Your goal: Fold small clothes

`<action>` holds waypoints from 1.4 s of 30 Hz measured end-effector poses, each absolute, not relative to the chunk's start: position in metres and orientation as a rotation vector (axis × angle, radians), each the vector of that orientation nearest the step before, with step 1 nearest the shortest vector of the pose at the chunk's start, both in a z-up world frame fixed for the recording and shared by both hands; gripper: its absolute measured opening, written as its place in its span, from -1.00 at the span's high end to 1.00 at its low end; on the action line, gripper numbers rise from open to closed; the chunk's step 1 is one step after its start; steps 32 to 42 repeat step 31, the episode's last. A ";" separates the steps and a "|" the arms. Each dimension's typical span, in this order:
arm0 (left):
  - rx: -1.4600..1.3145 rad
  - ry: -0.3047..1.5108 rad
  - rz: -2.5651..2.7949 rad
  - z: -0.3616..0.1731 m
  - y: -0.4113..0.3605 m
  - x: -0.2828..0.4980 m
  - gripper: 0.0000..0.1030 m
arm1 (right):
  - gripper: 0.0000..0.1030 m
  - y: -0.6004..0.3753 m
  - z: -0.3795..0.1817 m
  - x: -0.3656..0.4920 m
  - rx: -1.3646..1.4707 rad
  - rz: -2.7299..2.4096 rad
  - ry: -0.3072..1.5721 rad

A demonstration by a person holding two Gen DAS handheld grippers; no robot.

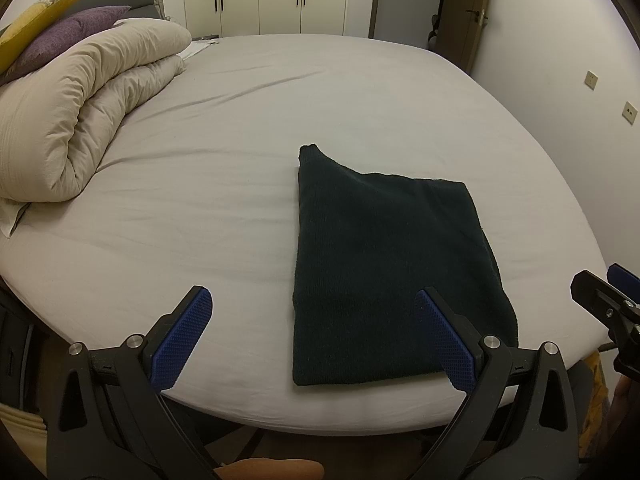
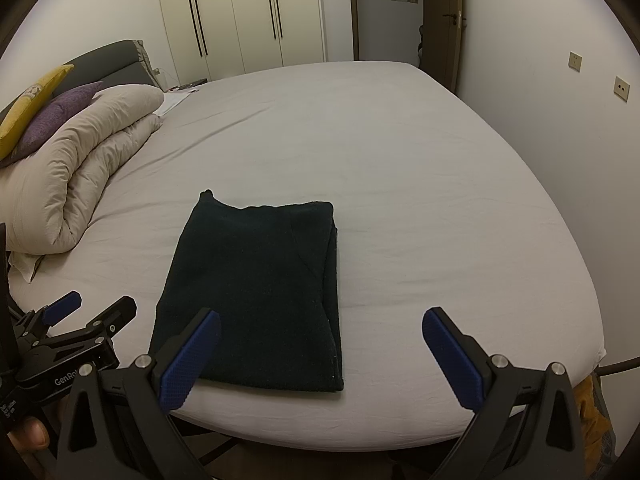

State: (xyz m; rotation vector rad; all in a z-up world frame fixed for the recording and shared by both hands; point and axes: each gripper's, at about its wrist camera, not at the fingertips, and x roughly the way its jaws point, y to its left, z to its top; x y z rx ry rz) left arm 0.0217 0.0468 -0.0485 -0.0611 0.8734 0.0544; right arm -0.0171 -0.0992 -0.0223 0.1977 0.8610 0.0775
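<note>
A dark green knitted garment [image 1: 384, 272] lies folded into a tall rectangle on the grey bed sheet [image 1: 200, 208], near the bed's front edge. My left gripper [image 1: 312, 300] hovers open over the front edge, its right pad above the garment's lower right part, holding nothing. The right wrist view shows the same garment [image 2: 256, 292] left of centre. My right gripper [image 2: 320, 324] is open too, its left pad over the garment's lower left corner. Each gripper appears at the margin of the other's view: the right gripper [image 1: 600, 280] and the left gripper [image 2: 88, 308].
A rolled beige duvet [image 1: 80, 120] lies at the left with purple [image 1: 68, 36] and yellow pillows [image 1: 40, 12] behind it. White wardrobes [image 2: 248, 16] and a door stand beyond the bed. A wall [image 2: 580, 140] runs close along the right side. A hand [image 2: 28, 432] holds the left gripper.
</note>
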 end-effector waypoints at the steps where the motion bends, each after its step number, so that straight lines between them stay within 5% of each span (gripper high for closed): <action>1: -0.062 0.873 0.054 -0.048 0.047 0.022 -1.00 | -1.00 -0.099 -0.022 -0.017 0.198 0.078 0.861; 42: -0.057 0.903 0.060 -0.059 0.050 0.026 -1.00 | -1.00 -0.097 -0.028 -0.020 0.206 0.077 0.871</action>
